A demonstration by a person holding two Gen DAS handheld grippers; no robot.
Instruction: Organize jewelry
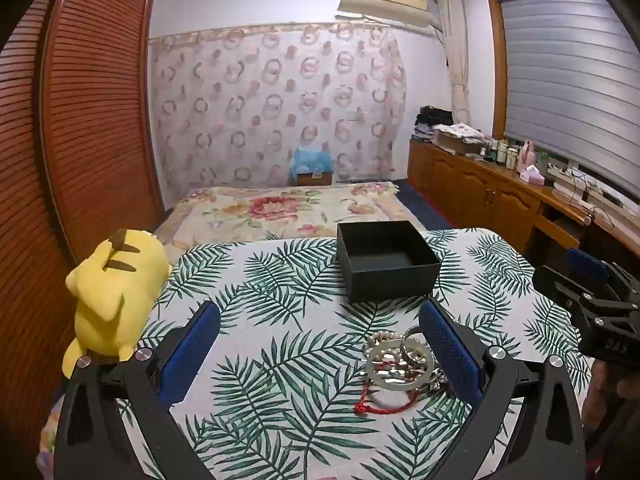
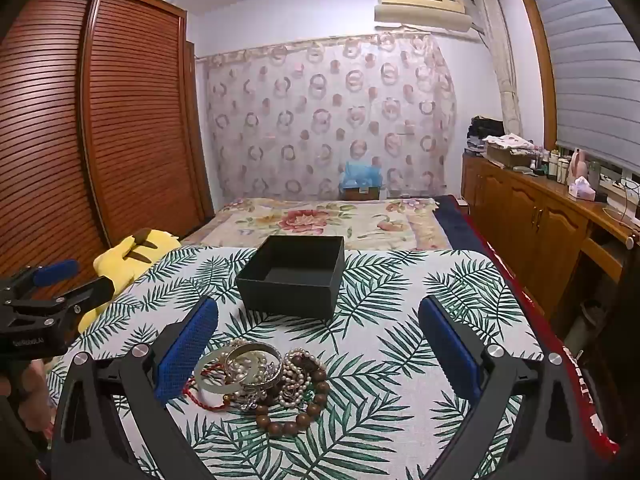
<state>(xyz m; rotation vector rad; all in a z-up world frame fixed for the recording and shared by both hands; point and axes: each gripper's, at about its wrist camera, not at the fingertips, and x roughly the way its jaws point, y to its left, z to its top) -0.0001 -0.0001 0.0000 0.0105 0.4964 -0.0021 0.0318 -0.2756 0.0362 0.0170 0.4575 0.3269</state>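
The bench (image 2: pixel 440 280), covered with a cloth printed in green palm leaves, carries a black box (image 2: pixel 294 276) and a pile of jewelry (image 2: pixel 264 380). The box stands open with no lid on it, toward the far edge of the bench, and its inside shows only a dark floor. The jewelry lies nearer the cameras, apart from the box: pale bangles (image 2: pixel 224 368), strings of pearls (image 2: pixel 296 376), a bracelet of brown wooden beads (image 2: pixel 304 412) and a red cord (image 1: pixel 380 404), all heaped and tangled together. The left claw (image 1: pixel 320 344) stands wide, nothing between its blue pads (image 1: pixel 192 344); the jewelry pile lies just inside its right finger, which covers part of the heap. The right claw (image 2: pixel 316 344) also stands wide and grips nothing; the pile sits beside its left finger, and whether the pad touches the bangles cannot be told. Each claw appears at the edge of the other's view, held above the bench sides. A yellow plush toy (image 1: pixel 116 300) lies at the left edge of the bench. Behind the bench is a bed (image 2: pixel 320 220) with a flowered cover, and a wooden wardrobe (image 1: pixel 96 120) stands at the left.
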